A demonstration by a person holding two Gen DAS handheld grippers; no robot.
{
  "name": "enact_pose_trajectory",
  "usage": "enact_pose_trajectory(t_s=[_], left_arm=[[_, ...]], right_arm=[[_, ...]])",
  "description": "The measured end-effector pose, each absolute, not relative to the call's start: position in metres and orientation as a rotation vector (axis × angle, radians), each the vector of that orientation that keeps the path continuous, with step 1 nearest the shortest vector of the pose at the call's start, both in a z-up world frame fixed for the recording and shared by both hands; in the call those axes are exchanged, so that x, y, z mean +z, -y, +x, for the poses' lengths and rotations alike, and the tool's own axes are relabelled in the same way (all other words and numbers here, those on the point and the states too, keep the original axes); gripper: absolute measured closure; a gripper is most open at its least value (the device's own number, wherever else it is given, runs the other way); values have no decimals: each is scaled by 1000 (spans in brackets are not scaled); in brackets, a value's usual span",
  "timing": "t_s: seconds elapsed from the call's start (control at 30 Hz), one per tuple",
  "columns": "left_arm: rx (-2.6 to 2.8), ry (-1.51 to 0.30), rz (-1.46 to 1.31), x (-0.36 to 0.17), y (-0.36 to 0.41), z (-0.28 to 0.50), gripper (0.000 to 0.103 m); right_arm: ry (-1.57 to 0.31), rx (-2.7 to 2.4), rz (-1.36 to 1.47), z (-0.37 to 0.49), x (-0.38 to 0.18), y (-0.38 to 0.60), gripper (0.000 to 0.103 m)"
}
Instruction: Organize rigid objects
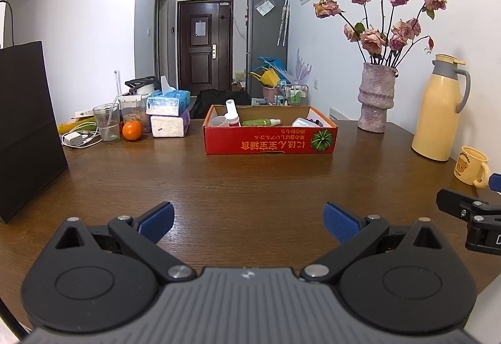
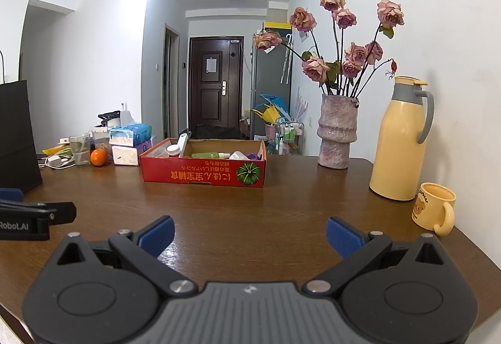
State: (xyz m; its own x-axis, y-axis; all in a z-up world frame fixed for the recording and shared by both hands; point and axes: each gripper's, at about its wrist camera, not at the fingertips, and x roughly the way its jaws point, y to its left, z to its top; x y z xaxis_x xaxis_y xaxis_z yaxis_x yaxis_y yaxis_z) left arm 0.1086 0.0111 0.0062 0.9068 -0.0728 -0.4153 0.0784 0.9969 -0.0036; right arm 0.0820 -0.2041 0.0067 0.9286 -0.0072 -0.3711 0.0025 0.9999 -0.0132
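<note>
1. Both claws hang low over the near edge of the desk [image 1: 250,181]. The left claw [image 1: 249,220] is spread wide with nothing between its blue pads, and so is the right claw [image 2: 250,234]; each has bare wood ahead of it.
2. The rigid things already sit in the red cardboard box [image 1: 269,142] at mid-desk, well beyond either claw: a green spray bottle [image 1: 261,122] lying on its side, a white bottle with a red label [image 1: 232,115] standing at the left end, a small clear cup [image 1: 218,121] beside it, and a white container [image 1: 302,122] toward the right.
3. These look like light, hard plastic pieces, smooth and probably a bit slippery. I'd pinch the green bottle across its middle and take the upright one around its body, below the cap.
4. The box is thin card; its walls would likely flex, so a grip on the rim seems poor for lifting.
5. Loose on the desk at right is a yellow mug [image 2: 433,207], just beside a tall yellow thermos [image 2: 402,140]. The mug looks ceramic, heavier and chippable; its wall near the rim looks the safest hold.
</note>
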Motion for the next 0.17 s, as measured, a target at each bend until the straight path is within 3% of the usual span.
enact_pose_trajectory(t_s=[0.17], left_arm=[[-82, -428, 10, 5, -11, 109, 0]], right_arm=[[-384, -6, -14, 81, 5, 205, 0]])
